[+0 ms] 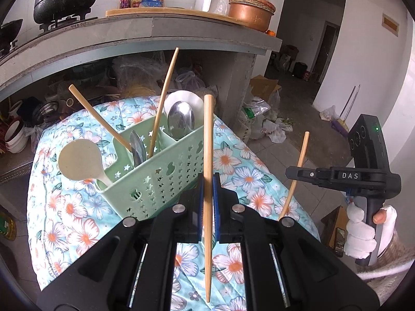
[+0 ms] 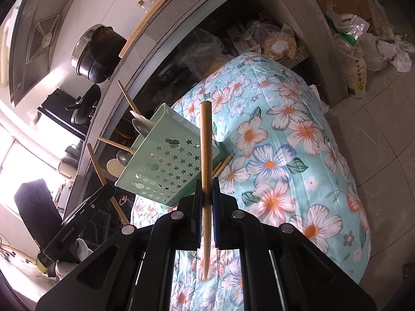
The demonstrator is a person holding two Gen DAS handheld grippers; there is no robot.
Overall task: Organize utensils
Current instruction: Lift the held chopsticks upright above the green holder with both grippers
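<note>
Now each tool, left (image 1: 207, 181) and right (image 2: 206, 189), clamps one chopstick (image 1: 208, 155) (image 2: 205, 155) above the quilted bench (image 1: 233, 160); next step, I judge, is tipping both into the green caddy (image 1: 155, 171).

White letters "DAS" stand on the black body of the right gripper (image 1: 293, 173), seen from the left wrist view; "GenRobot.AI" runs in small pale print along the black side of the left gripper (image 2: 103, 191), seen from the right wrist view; the bottle labels (image 1: 137, 0) and the printed sack (image 2: 359, 77) are too small to read.
</note>
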